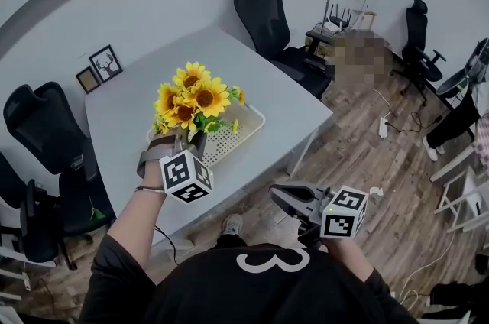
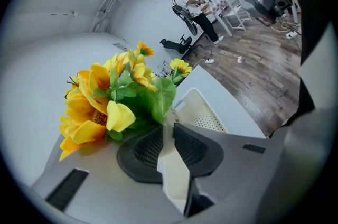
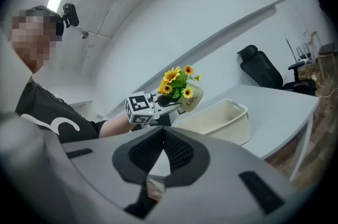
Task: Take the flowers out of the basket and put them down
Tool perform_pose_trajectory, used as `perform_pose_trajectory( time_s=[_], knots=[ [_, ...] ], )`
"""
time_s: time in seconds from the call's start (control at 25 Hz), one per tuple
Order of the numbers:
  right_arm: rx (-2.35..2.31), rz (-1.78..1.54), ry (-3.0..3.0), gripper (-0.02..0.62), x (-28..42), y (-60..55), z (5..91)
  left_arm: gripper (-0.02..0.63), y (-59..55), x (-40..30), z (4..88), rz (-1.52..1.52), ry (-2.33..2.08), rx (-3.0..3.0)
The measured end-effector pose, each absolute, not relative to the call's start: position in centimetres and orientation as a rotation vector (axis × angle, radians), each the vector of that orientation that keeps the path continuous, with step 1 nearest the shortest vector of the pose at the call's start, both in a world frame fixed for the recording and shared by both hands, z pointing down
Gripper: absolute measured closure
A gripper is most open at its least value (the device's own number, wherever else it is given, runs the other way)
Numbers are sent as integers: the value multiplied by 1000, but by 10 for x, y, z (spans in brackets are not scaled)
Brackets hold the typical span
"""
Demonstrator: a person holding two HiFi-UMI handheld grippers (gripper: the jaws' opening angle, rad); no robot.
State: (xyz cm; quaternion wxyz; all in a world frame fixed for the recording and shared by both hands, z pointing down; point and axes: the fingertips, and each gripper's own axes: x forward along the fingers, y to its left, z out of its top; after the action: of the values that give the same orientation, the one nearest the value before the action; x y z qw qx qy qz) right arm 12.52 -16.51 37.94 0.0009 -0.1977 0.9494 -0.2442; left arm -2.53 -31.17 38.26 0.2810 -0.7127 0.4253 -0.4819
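Note:
A bunch of yellow sunflowers (image 1: 191,97) stands in a cream pot (image 3: 193,99). My left gripper (image 1: 183,137) is shut on the pot's rim and holds it upright in the air, just above the near left end of the cream perforated basket (image 1: 233,135). In the left gripper view the pads (image 2: 190,146) pinch the cream rim, with the flowers (image 2: 100,106) right beyond them and the basket (image 2: 206,112) below. The right gripper (image 1: 275,195) hangs off the table by my body, shut with nothing in it. Its own view shows the shut right gripper (image 3: 162,130), the flowers (image 3: 177,80) and the basket (image 3: 222,120).
The grey table (image 1: 130,108) has two small picture frames (image 1: 99,66) at its far left. Black office chairs (image 1: 263,9) stand round it, one (image 1: 46,124) at the left. The table's front edge (image 1: 252,185) lies between the grippers; beyond it is wooden floor.

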Motion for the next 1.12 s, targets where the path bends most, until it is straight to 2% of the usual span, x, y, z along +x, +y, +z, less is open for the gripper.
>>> perform_pose_trajectory(
  time_s=[0.32,0.84,1.12],
  knots=[
    [-458,-736,3014,588,98,-149,372,531,-272,-61,351,-1311,1239,-1815],
    [-305,-713,3070,588,29,-146,369,531,-243,-143,348,-1353,1368,-1769],
    [-283,-715,3088,588,-66,-122,371,531,-211,-239,364,-1385,1383,-1786]
  ],
)
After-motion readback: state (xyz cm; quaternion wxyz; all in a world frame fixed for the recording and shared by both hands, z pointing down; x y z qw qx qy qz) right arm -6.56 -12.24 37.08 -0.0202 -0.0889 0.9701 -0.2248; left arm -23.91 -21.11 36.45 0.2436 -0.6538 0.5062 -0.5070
